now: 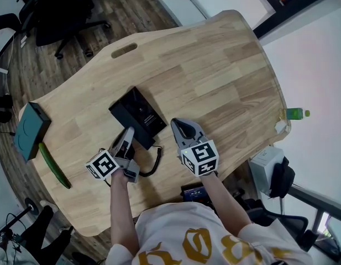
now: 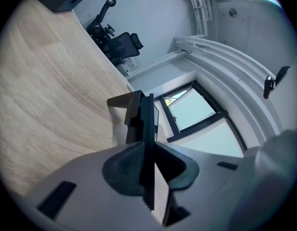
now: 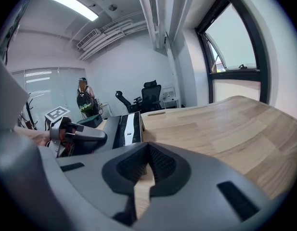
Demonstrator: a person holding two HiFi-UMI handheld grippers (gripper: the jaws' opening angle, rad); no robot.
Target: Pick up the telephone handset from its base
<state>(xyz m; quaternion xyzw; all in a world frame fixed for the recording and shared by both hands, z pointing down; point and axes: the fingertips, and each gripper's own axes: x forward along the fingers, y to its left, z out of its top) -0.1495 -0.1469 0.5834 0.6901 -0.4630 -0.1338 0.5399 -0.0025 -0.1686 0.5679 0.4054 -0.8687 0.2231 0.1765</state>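
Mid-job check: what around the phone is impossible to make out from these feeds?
- Handset: in the head view the left gripper covers the phone base's near side; in the right gripper view it blocks that side too. Whether the handset is seated cannot be told.
- Cord: its near end disappears under the left gripper, head view.
- Left gripper view: shows table and window, no phone.

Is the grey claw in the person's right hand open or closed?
Shut. In the right gripper view, the grey right gripper shows its jaws meeting, nothing between them, only light wooden table beyond.
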